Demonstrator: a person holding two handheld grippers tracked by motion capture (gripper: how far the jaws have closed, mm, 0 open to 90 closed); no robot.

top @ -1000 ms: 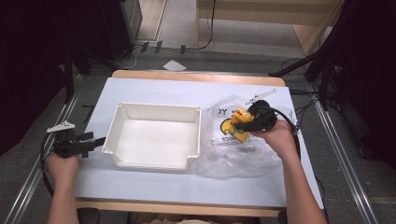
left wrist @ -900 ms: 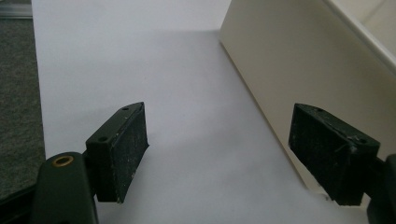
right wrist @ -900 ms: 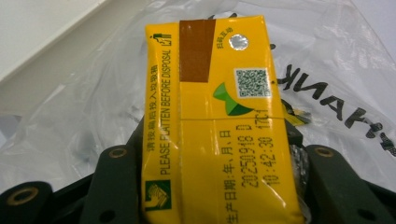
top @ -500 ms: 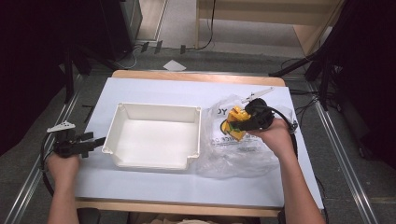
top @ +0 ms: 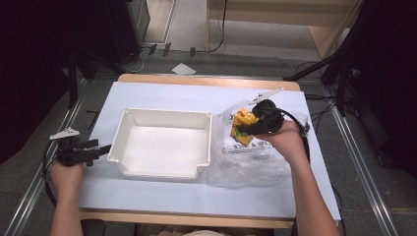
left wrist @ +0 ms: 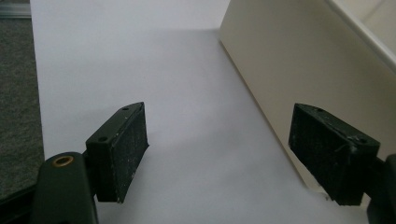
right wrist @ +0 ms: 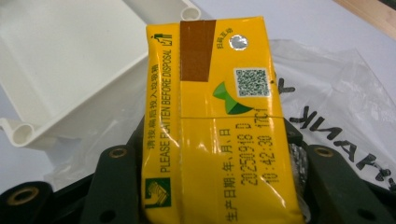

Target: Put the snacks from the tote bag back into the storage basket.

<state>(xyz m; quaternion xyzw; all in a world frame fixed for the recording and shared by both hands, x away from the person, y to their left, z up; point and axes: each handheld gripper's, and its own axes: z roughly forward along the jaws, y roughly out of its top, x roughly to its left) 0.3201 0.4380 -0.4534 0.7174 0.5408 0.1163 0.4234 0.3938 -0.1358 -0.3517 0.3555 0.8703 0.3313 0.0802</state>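
A yellow drink carton [right wrist: 219, 121] with brown and green print sits between the jaws of my right gripper [right wrist: 217, 186], which is shut on it. From above, the carton [top: 243, 124] and right gripper [top: 251, 129] hang over a clear plastic bag [top: 246, 164], just right of the white bin [top: 129, 132]. My left gripper [top: 102, 149] rests at the table's left edge, pointing at the bin's left wall. Its jaws stand wide apart in the left gripper view, the gripper [left wrist: 233, 158] open over bare white tabletop, with the bin wall [left wrist: 280, 74] close on the right.
The crinkled bag with black lettering [right wrist: 336, 121] lies spread on the white table [top: 162, 93] right of the bin. A wooden strip [top: 206, 81] edges the table's far side. Metal rails [top: 361, 167] run along both sides, with cables on the floor behind.
My right gripper has shifted the carton slightly left toward the bin and a little lower in view. The left gripper has stayed put.
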